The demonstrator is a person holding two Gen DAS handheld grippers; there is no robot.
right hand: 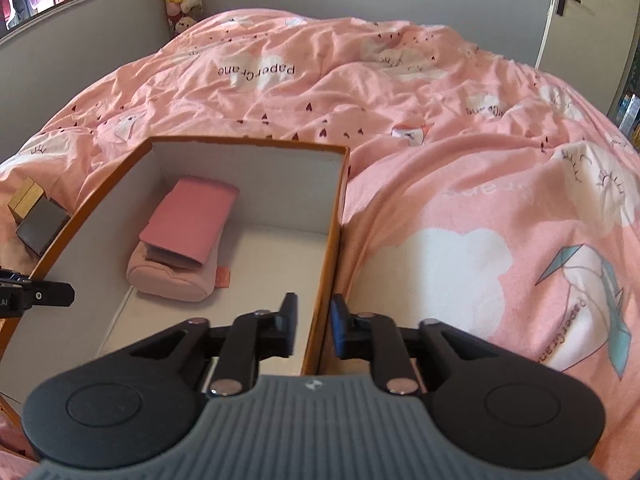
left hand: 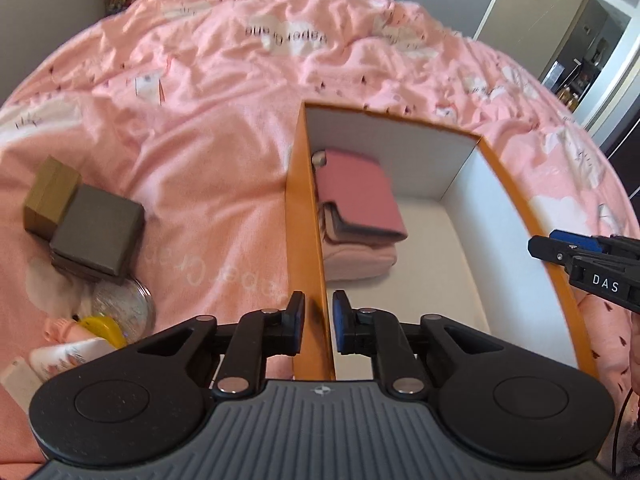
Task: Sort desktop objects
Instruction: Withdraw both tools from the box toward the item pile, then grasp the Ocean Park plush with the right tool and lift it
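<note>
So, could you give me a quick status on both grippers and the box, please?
Left gripper straddling box left wall. Right gripper straddling its right wall. Pink wallet on pouch inside. Two small boxes outside, left.

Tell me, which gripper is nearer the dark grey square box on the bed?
Left. The left gripper straddles the orange box's wall beside the dark grey square box; the right gripper straddles the opposite wall.

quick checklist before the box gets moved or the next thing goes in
1. Left gripper jaws straddle the orange box left wall: ok.
2. Right gripper jaws straddle its right wall: ok.
3. Jaws clamped tight on the walls: cannot tell.
4. Pink wallet rests on pink pouch inside the box: ok.
5. Grey box, olive box, round tin sorted: not ok, on the bedspread.
</note>
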